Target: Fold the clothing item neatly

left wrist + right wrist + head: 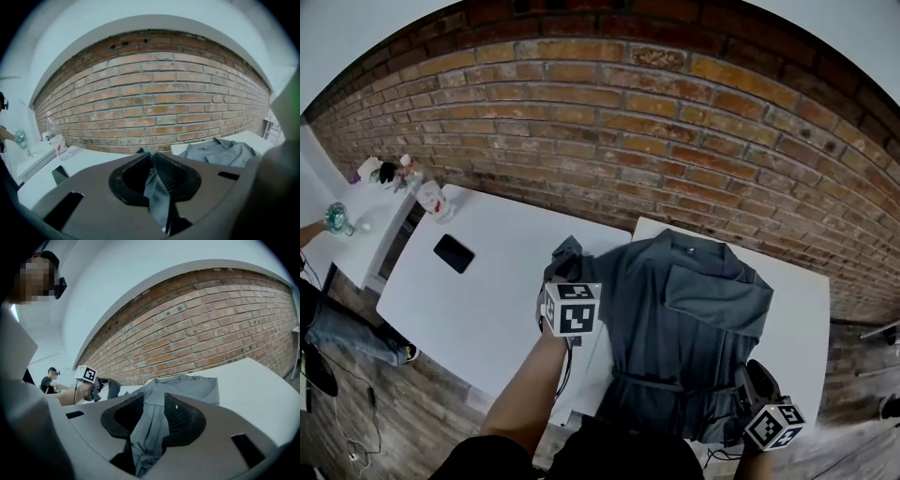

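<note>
**Both grippers clamped on a grey shirt, left side ready to fold in**

A grey shirt point(675, 309) lies on a white table point(802, 309), with its collar toward the far edge and its hem at the near edge. The side toward the table's right edge looks already folded in over the chest. The left hand-held gripper point(565, 267) is closed on a thin pinch of fabric at the shirt's left side. It is raised above the table's left edge, where a second white table point(487, 300) adjoins. The right hand-held gripper point(757, 380) is clamped on a thicker bunch of cloth at the hem, by the near edge toward the right corner. Its jaws stand partly apart around that bulk.

The step in hand appears to be folding the left side inward. To do it well, the left grip should probably carry the cloth low and straight toward the shirt's middle. That way the crease runs parallel to the table's left edge and mirrors the other side. The right grip should hold the hem taut without dragging the shirt off the near edge. A thin pinch can slip, so a slow sweep seems wise.
</note>
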The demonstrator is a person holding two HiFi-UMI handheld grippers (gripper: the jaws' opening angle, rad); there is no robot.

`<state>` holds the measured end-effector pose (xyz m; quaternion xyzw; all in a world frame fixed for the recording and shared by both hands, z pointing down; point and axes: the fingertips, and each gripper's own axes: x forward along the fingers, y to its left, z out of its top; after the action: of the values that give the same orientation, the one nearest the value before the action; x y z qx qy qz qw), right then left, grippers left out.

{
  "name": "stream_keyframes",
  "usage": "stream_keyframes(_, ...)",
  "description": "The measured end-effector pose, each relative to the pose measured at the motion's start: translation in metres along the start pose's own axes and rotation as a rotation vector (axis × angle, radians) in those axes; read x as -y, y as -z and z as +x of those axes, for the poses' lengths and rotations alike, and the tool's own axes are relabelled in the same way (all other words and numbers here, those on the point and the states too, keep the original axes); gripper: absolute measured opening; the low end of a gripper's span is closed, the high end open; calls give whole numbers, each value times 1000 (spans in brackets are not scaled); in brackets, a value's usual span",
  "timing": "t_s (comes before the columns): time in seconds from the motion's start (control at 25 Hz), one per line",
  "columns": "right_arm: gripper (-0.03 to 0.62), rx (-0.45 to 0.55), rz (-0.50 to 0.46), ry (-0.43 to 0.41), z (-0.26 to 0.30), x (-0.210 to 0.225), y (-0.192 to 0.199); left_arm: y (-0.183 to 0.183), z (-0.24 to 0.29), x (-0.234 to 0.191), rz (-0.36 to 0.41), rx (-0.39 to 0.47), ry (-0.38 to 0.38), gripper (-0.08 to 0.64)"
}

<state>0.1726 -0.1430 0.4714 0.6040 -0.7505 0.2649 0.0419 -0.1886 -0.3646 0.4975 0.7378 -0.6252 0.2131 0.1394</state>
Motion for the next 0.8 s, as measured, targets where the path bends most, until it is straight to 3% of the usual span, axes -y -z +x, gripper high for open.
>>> stream_keyframes(0.24,138,29,86,96,-51,53,3,-22,19,134,94,4,181,43)
stream_keyframes(0.44,138,25,142,165,-79,84,19,5,32,241,255,-69,314,44)
stream_keyframes(0.56,138,15,164,173,-83,90,26,44,45,285,361,-152,355,44)
stream_keyframes(0.8,138,-13,160,158,-78,90,34,95,61,311,445,-257,333,48)
